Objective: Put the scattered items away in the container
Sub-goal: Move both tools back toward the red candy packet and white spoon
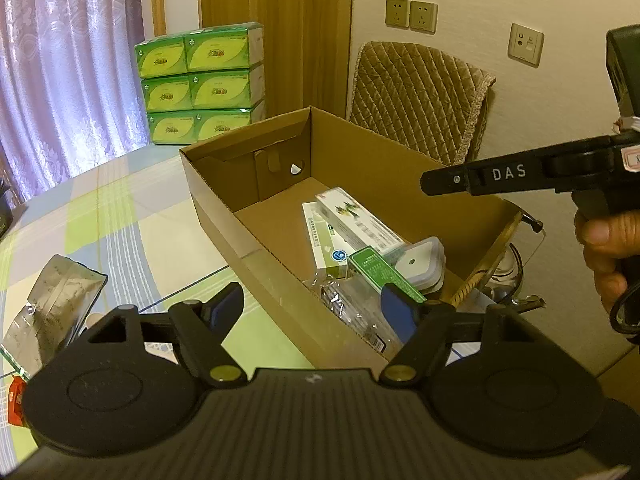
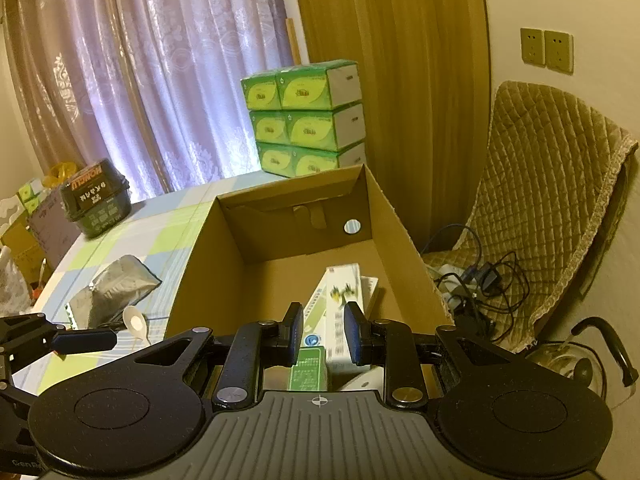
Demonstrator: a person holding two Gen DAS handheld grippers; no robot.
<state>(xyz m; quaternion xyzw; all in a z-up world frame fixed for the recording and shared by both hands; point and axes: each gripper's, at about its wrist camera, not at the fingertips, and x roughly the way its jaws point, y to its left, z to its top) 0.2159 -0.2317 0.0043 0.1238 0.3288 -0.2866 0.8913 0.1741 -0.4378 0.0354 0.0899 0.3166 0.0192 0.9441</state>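
Sitting on a checked table (image 1: 120,208), a brown corrugated cardboard box (image 1: 256,236) holds slim cartons and a square lidded tub (image 1: 420,264). Both claws, left (image 1: 316,304) and right (image 2: 322,334), hang open and empty. A crinkled silver pouch (image 1: 52,308) lies outside.

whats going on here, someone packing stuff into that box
Yes. A person holds a hand-held gripper in each hand over a cardboard box on a checked tablecloth. Both are open and empty: the left hand-held gripper at the box's near corner, the right hand-held gripper above its contents. Already inside are a long white carton, a green carton, a small lidded container and a clear plastic pack. A silver foil pouch and a white spoon lie outside on the table.
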